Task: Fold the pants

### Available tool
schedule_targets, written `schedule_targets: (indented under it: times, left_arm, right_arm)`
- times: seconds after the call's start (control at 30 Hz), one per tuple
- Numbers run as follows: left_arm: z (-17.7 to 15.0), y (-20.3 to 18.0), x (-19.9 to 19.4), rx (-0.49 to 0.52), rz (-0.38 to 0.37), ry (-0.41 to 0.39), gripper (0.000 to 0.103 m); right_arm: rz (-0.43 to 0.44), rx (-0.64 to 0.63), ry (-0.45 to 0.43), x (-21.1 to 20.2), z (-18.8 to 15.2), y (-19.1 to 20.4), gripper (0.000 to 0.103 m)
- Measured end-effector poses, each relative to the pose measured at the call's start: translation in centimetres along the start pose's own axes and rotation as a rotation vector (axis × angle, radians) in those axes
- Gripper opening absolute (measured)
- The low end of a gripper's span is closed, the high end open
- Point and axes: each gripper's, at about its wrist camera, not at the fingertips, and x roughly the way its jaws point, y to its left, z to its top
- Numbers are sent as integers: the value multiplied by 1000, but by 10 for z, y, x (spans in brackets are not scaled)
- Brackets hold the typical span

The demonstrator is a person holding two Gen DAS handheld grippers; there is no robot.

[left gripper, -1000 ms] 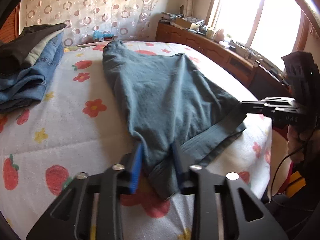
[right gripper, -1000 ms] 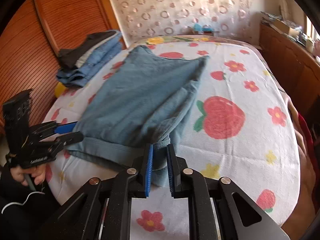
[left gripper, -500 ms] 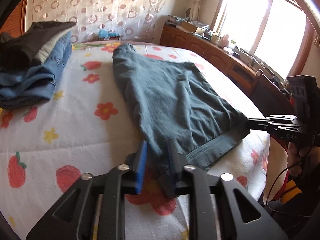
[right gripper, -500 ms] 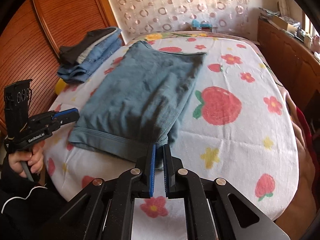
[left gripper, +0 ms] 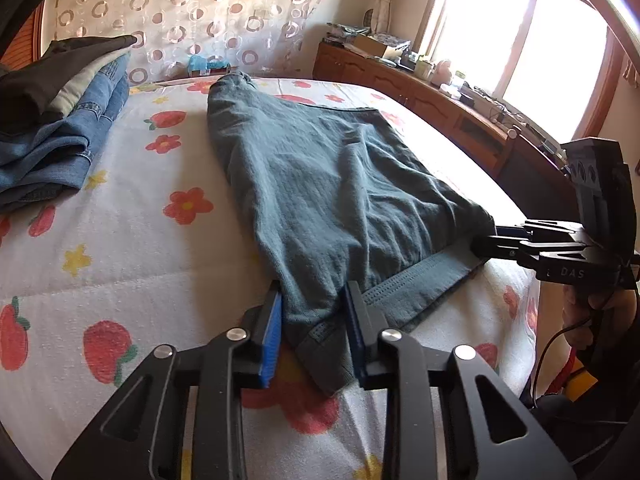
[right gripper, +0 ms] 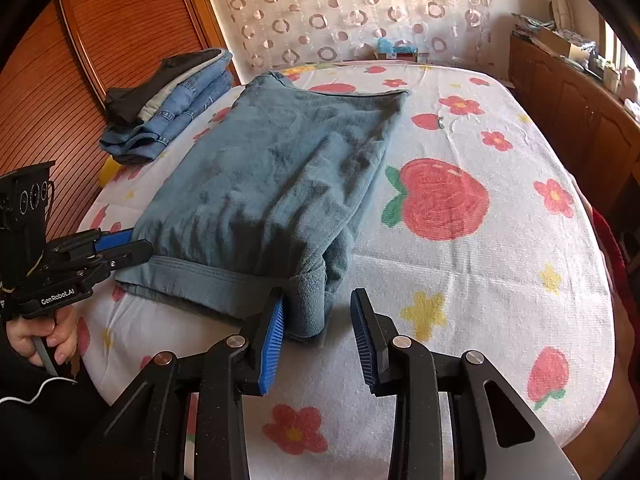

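Left gripper (left gripper: 314,330): jaws parted, blue pads either side of the near waistband corner, cloth lying loose between them, not pinched.
Right gripper (right gripper: 318,330): jaws wide apart; the left pad touches the other waistband corner, the right pad is clear of it.
Pants (right gripper: 276,172): grey-blue, already folded over, lying flat on the flowered bed sheet (right gripper: 500,264), waistband towards the person, far end towards the curtain.
Nearby: stack of folded jeans (left gripper: 60,132) at the left edge of the bed, well apart from the pants.
Step in hand: seems to be letting go after laying the fold down.
Doing it well: lift both grippers straight up and back together, so no pad drags the waistband; then check the edges line up.
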Motion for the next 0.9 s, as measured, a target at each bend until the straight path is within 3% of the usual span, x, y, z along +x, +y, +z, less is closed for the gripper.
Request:
schedule_targets:
  times: [0.1,0.17,0.27,0.57,0.9]
  left_arm:
    - [-2,-3,0,15,-8,2,16]
    - [-1,-5,-2,24,-7,-2,13]
    - [3,-8,-11,34,-22,-21,12]
    - [36,-13,-51,61,-76,-109,12]
    - [90,5,-30,78,-39,-141,12]
  right_arm:
    - [-10,-14,-10,1,-2,3,34]
    - [-8,-31,-12,1,-3,6,21]
    - [5,-54,-18,0,-4,9,10]
    - [112,-43,-95,-36,9,-1,9]
    - [131,-36,-165,-34,53,-18,9]
